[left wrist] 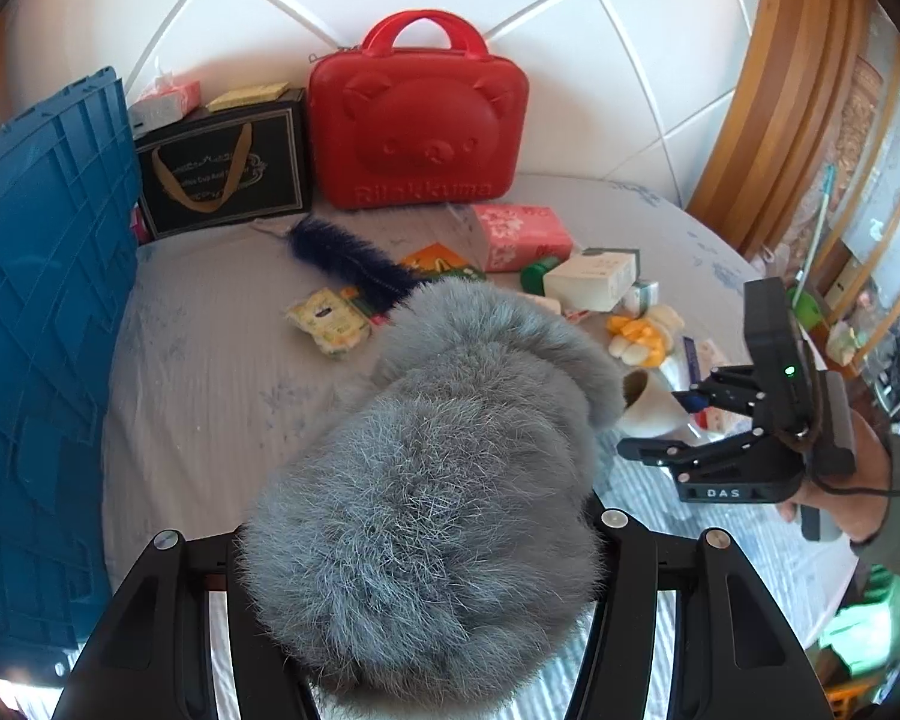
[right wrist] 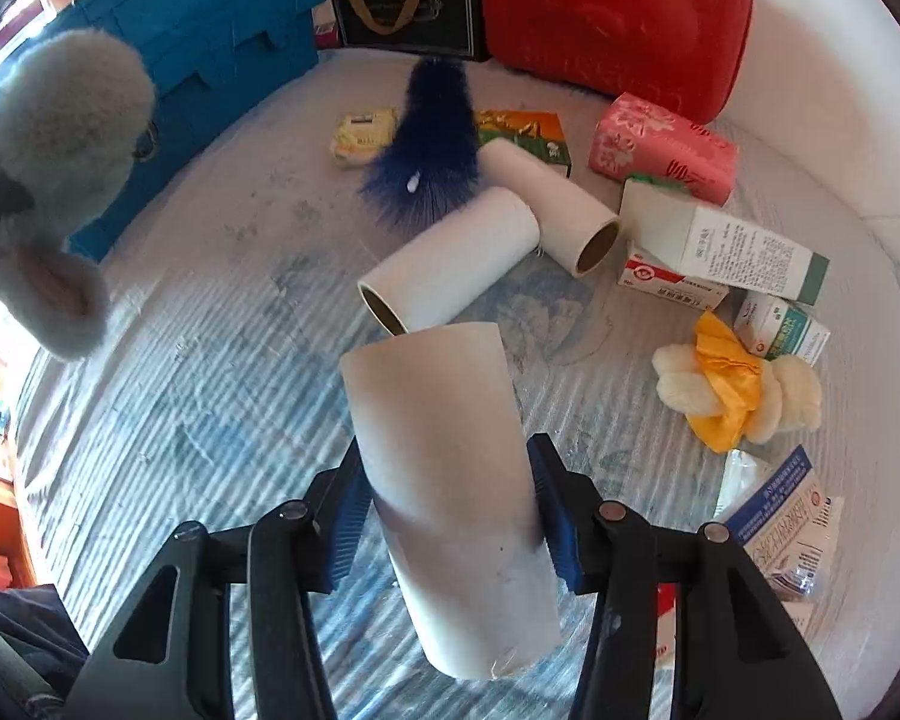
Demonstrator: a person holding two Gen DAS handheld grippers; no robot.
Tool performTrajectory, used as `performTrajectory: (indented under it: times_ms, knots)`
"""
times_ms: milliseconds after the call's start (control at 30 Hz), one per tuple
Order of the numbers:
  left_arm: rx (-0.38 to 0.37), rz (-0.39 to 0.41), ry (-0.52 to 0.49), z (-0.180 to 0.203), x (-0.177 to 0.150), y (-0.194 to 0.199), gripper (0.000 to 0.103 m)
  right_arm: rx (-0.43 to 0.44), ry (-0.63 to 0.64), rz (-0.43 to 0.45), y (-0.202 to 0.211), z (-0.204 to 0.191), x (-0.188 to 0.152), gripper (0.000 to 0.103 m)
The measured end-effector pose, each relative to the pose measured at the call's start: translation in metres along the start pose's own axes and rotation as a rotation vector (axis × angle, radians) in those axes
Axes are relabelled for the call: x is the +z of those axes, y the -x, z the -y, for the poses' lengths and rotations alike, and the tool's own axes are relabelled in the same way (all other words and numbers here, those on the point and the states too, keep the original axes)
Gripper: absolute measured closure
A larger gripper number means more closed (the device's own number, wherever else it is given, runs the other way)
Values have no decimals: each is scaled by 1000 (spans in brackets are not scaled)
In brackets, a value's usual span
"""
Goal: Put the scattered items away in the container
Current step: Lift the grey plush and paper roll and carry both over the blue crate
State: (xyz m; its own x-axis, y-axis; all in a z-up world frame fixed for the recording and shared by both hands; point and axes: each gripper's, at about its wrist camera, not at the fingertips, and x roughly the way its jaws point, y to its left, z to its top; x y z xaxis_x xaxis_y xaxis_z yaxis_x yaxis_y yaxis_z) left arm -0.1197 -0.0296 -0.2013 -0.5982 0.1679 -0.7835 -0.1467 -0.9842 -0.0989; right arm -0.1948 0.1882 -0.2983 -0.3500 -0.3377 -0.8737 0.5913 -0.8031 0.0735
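Observation:
My left gripper point(left wrist: 417, 546) is shut on a grey furry plush toy point(left wrist: 432, 468) that fills the middle of the left wrist view; the toy also shows at the left edge of the right wrist view point(right wrist: 54, 180). My right gripper point(right wrist: 450, 504) is shut on a white paper roll point(right wrist: 450, 480), held above the bedsheet; it shows too in the left wrist view point(left wrist: 678, 420). The blue crate point(left wrist: 36, 324) stands at the left. Two more white rolls point(right wrist: 450, 264), a blue duster point(right wrist: 432, 138), boxes and a yellow-white plush point(right wrist: 738, 396) lie scattered on the bed.
A red bear case point(left wrist: 417, 114) and a black gift bag point(left wrist: 225, 171) stand against the back wall. A pink tissue pack point(right wrist: 660, 147), medicine boxes point(right wrist: 726, 252) and a yellow packet point(left wrist: 330, 321) lie on the sheet. Wooden furniture point(left wrist: 768, 120) stands at the right.

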Motion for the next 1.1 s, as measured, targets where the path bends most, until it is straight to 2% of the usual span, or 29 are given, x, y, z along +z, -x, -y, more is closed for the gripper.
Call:
performTrajectory:
  times_ms: [233, 533, 833, 1100]
  knots:
    - [-20, 65, -22, 12, 16, 35, 47, -55, -120, 146, 80, -14, 15, 56]
    - [-50, 155, -82, 23, 44, 84, 47, -149, -209, 255, 183, -21, 14, 57]
    - [-97, 213, -136, 20, 55, 124, 47, -241, -305, 324, 251, -50, 1, 57]
    - [-150, 242, -170, 16, 53, 151, 47, -317, -366, 367, 288, -83, -4, 57]
